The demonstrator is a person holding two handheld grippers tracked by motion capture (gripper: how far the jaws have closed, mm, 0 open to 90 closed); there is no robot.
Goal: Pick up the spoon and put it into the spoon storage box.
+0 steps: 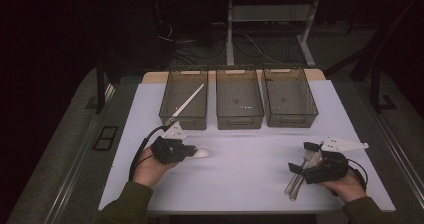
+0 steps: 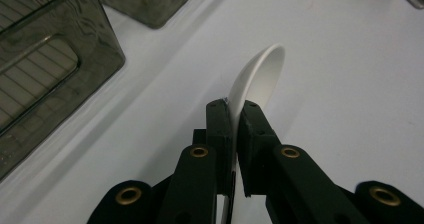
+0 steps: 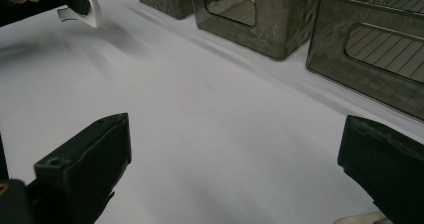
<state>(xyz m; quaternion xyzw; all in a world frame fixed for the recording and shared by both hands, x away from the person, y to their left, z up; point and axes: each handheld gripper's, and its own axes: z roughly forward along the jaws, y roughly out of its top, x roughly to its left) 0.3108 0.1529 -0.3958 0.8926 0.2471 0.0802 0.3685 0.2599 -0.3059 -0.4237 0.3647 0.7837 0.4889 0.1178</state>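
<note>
My left gripper (image 1: 191, 151) hovers just above the white table (image 1: 250, 184) at its left side, shut on a white plastic spoon (image 1: 201, 152). In the left gripper view the jaws (image 2: 235, 109) pinch the spoon (image 2: 260, 76) edge-on, its bowl sticking out ahead. My right gripper (image 1: 301, 157) rests at the table's right front, jaws wide apart. A bundle of clear plastic cutlery (image 1: 296, 181) lies on the table beside and under it. The right gripper view shows the open gripper (image 3: 235, 131) with only bare table between the jaws, and the spoon (image 3: 85, 13) far off at upper left.
Three dark see-through bins stand in a row at the back: left bin (image 1: 170, 101), middle bin (image 1: 239, 121), right bin (image 1: 291, 120). A white utensil (image 1: 190, 101) lies slanted in the left bin. A faint red circle (image 3: 199, 100) is drawn mid-table.
</note>
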